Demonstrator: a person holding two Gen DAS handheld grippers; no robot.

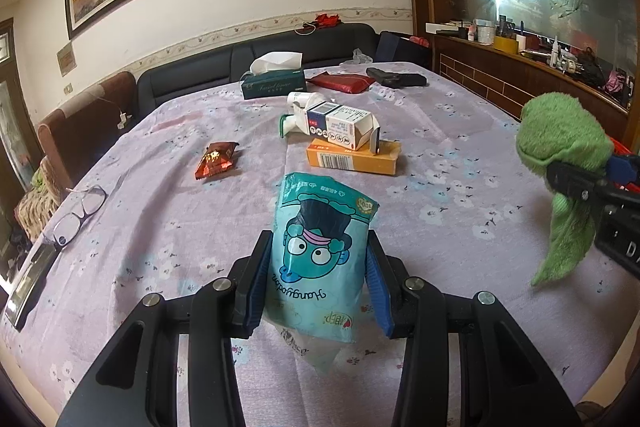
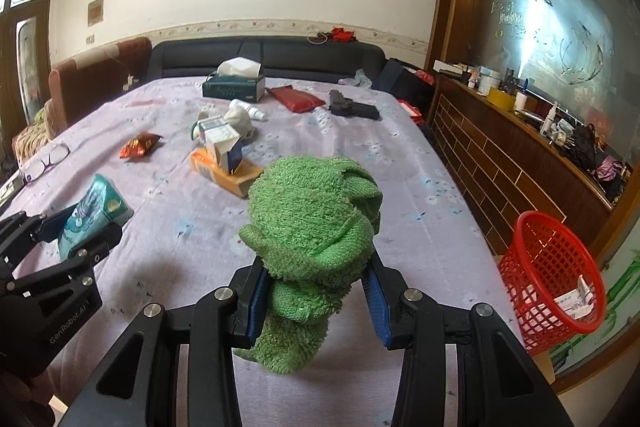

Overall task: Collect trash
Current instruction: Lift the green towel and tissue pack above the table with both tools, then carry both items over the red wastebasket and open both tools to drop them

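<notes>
My left gripper (image 1: 318, 255) is shut on a teal tissue wrapper (image 1: 320, 251) with a cartoon face and holds it above the table; it also shows at the left of the right wrist view (image 2: 90, 209). My right gripper (image 2: 316, 267) is shut on a bunched green cloth (image 2: 316, 211), also seen at the right edge of the left wrist view (image 1: 560, 147). A red mesh trash basket (image 2: 552, 267) stands on the floor beside the table, to the right. A red snack wrapper (image 1: 216, 159), a white carton (image 1: 344, 127) and an orange box (image 1: 352, 157) lie on the table ahead.
The table has a lilac flowered cloth (image 1: 160, 227). On it lie glasses (image 1: 80, 215), a green tissue box (image 1: 272, 83), a red pouch (image 1: 342, 81), a black toy pistol (image 1: 396, 79) and a white bottle (image 1: 304, 99). A dark sofa (image 1: 200, 71) stands behind, a wooden counter (image 2: 520, 147) on the right.
</notes>
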